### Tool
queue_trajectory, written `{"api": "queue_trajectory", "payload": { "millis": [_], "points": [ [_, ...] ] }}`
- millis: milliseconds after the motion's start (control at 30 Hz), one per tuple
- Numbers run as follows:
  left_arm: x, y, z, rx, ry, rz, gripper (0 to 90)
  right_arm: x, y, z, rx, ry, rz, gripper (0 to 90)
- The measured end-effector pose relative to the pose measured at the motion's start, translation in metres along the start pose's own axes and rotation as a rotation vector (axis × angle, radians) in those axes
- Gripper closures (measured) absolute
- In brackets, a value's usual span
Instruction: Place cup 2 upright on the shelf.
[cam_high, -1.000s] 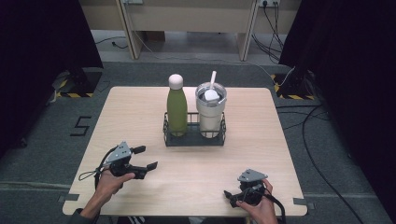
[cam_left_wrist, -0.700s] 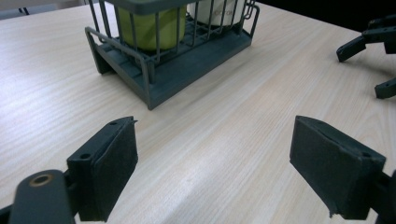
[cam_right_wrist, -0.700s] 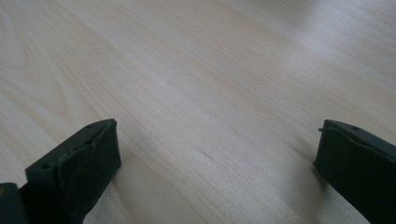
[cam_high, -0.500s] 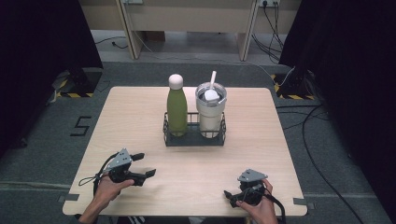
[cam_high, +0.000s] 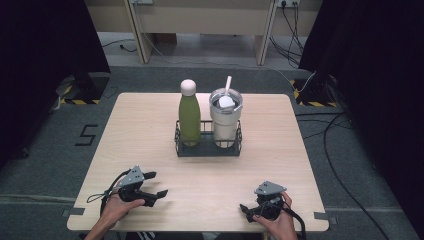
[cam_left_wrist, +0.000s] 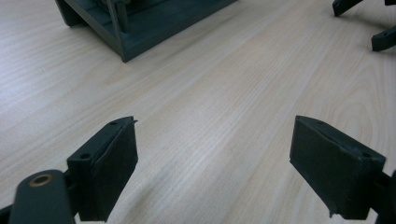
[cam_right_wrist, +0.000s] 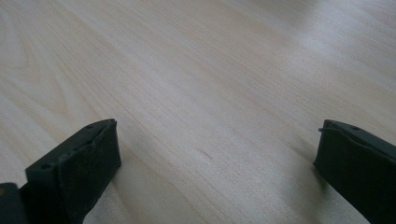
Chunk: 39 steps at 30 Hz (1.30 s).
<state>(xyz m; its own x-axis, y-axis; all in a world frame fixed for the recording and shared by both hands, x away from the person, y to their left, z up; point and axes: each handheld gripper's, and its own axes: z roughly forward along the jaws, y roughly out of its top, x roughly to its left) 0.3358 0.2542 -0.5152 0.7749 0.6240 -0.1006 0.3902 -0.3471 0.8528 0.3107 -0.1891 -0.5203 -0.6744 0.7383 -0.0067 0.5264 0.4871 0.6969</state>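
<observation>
While both hand-held grippers rest low at the near edge of the table (cam_high: 150, 125), nothing has been picked up, so the work looks to be either at its very start or finished. The left hand-held gripper (cam_high: 154, 185) lies near the front left corner, its jaws spread wide apart with bare wood between them; in the left gripper view the corner of the dark wire caddy (cam_left_wrist: 140, 28) appears ahead of it, and the tips of the other gripper show at the upper right. The right hand-held gripper (cam_high: 246, 210) sits near the front right corner, jaws likewise parted and empty, facing across plain tabletop.

The caddy (cam_high: 207, 147) stands at the middle of the table, well apart from both grippers. Inside it, the green bottle (cam_high: 189, 117) with a pale cap stands upright in the left compartment, and the steel tumbler (cam_high: 225, 117) with a white straw stands upright in the right one. As I judge it, both vessels are seated properly, and neither gripper is reaching; if anything is left, it is the whole approach and grasp
</observation>
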Motion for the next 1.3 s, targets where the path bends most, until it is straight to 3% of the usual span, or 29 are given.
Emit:
{"api": "queue_trajectory", "payload": {
  "millis": [467, 767, 867, 933, 1300],
  "points": [
    [-0.006, -0.006, -0.003, 0.046, -0.002, 0.017, 14.9, 0.000, 0.000, 0.000, -0.001, 0.001, -0.002, 0.5],
    [-0.012, -0.011, -0.001, 0.120, 0.038, 0.063, 15.0, 0.001, 0.000, 0.000, -0.001, 0.004, -0.002, 0.5],
    [-0.014, -0.012, 0.001, 0.173, 0.063, 0.074, 15.0, 0.001, 0.000, 0.000, -0.001, 0.003, -0.004, 0.5],
    [-0.014, -0.012, 0.001, 0.178, 0.056, 0.061, 14.1, 0.001, 0.000, 0.000, 0.000, 0.004, -0.003, 0.5],
    [-0.015, -0.013, 0.002, 0.189, 0.041, 0.073, 9.3, 0.002, 0.000, 0.000, 0.001, 0.005, 0.001, 0.5]
  ]
}}
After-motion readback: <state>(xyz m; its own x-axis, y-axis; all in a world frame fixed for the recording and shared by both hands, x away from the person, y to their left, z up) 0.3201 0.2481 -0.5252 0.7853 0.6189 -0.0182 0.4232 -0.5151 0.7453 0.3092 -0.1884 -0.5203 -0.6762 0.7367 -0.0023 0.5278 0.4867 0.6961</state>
